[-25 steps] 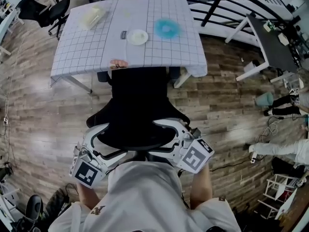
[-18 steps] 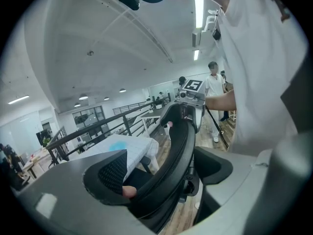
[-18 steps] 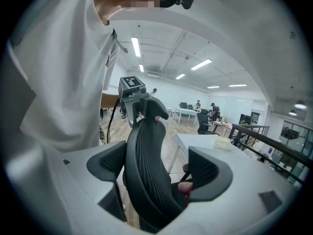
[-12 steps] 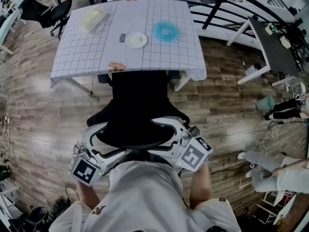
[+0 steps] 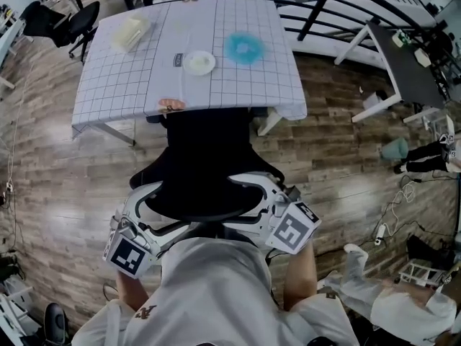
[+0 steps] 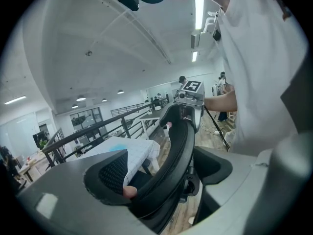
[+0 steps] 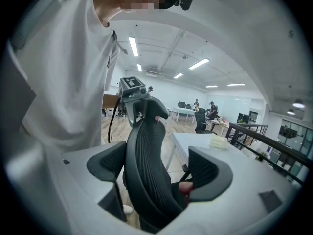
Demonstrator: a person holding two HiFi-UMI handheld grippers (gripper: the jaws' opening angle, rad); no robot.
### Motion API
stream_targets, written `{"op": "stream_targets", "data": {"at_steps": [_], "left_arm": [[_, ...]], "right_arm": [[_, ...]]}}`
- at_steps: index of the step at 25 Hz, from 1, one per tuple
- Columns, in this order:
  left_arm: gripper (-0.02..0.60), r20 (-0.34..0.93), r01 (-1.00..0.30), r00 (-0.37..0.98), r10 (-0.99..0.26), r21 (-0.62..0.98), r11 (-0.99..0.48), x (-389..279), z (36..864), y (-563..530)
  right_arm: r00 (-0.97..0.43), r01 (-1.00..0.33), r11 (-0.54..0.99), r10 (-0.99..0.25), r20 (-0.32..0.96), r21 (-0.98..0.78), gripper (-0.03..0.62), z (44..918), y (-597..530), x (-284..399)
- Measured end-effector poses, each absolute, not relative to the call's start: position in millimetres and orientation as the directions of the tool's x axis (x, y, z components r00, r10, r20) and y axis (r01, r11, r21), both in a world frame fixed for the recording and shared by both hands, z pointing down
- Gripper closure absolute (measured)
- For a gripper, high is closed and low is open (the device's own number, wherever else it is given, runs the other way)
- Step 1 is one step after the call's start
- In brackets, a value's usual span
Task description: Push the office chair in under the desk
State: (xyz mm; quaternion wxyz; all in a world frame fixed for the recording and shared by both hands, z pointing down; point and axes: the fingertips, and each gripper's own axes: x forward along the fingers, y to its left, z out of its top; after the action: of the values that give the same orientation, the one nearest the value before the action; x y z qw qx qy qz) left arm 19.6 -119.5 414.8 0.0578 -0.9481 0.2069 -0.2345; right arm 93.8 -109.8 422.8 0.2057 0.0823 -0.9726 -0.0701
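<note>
The black office chair [image 5: 205,157] stands in front of me, and its seat reaches under the front edge of the desk [image 5: 130,85], which has a white grid cloth. My left gripper [image 5: 148,211] and right gripper [image 5: 270,197] sit at the two ends of the curved backrest top [image 5: 205,211]. In the left gripper view, the left gripper [image 6: 161,180] has the backrest edge [image 6: 171,160] between its jaws. The right gripper [image 7: 159,175] straddles the mesh backrest [image 7: 146,165] the same way. Both look closed against it.
On the desk lie a white plate [image 5: 199,63], a blue object [image 5: 243,47] and a pale container [image 5: 130,31]. Another black chair [image 5: 79,20] stands at the far left and a dark desk [image 5: 407,63] at the right. A person [image 5: 389,301] crouches on the floor at the lower right, near cables.
Both grippers have kept their hold on the backrest, and the desk's front edge looks slightly nearer. The person at the right has moved down toward the lower right corner.
</note>
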Motion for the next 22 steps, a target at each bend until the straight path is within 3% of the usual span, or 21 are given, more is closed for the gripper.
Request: {"op": "stream_targets", "data": {"at_steps": [22], "left_arm": [[0.17, 0.372, -0.308, 0.853, -0.367, -0.209, -0.928, 27, 413, -156]], "right_arm": [[-0.89, -0.156, 0.978, -0.2, 0.41, 0.137, 0.191, 421, -149, 98]]}}
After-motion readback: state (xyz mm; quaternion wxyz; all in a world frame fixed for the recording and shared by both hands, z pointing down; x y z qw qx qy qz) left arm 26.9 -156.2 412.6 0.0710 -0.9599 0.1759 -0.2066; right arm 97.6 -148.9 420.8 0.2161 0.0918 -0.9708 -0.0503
